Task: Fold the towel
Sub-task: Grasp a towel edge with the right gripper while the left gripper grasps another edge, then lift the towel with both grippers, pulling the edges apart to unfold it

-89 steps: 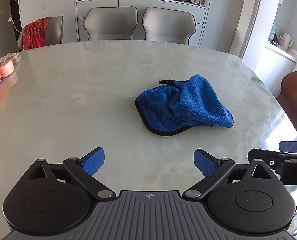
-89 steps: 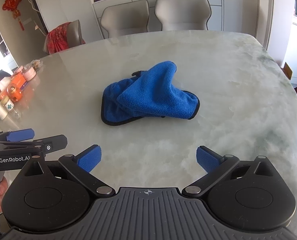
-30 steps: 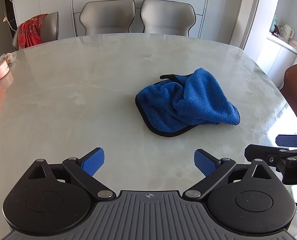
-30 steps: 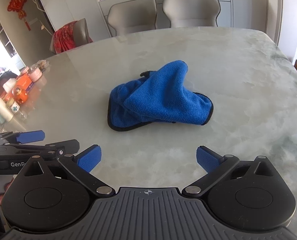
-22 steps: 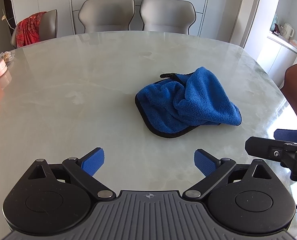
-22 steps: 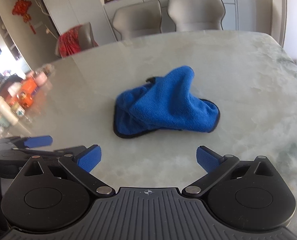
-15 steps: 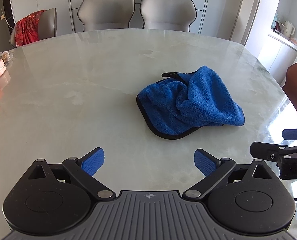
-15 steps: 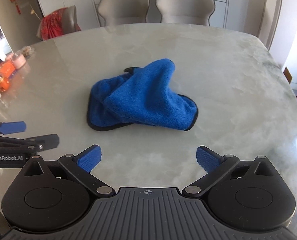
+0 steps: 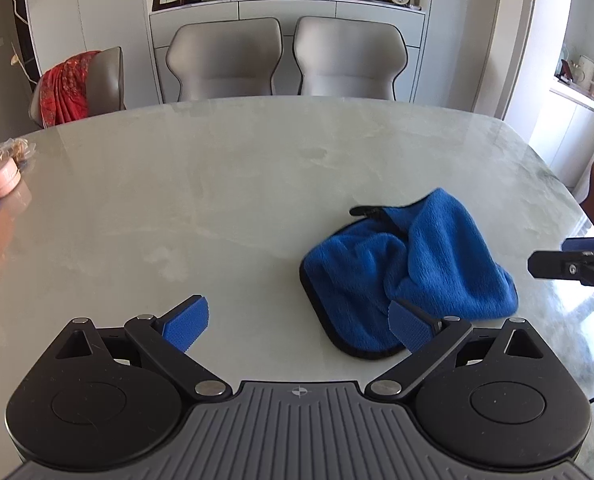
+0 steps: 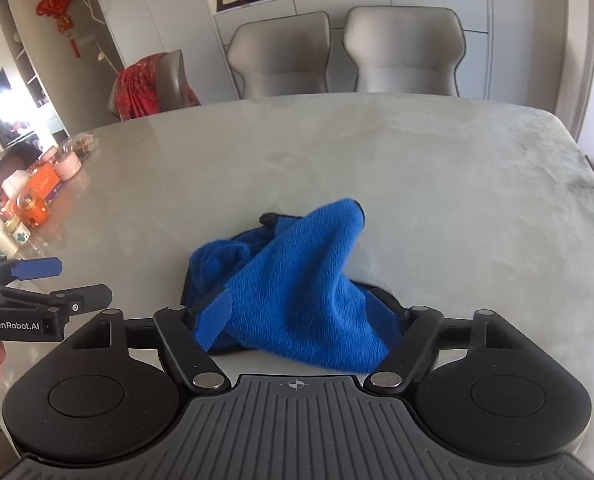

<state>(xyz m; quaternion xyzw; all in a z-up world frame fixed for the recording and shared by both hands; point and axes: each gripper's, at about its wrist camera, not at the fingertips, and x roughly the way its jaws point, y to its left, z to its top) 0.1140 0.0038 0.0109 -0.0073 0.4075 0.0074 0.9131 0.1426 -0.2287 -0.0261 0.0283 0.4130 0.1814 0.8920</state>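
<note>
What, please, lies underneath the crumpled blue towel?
The blue towel rests directly on the marble table. Its black-trimmed lower layer shows at the near edge; anything beneath the folds is hidden.

– What colours mark the towel?
– Deep blue pile, edged in black, on a pale grey-green marbled table.
– And the grippers?
– The left gripper and right gripper are black with blue dimpled pads. Behind, a red patterned cloth drapes a grey chair.

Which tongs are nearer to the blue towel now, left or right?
Right. The right tongs are open around the towel's near part; the left tongs are open, short of it, to its left.
</note>
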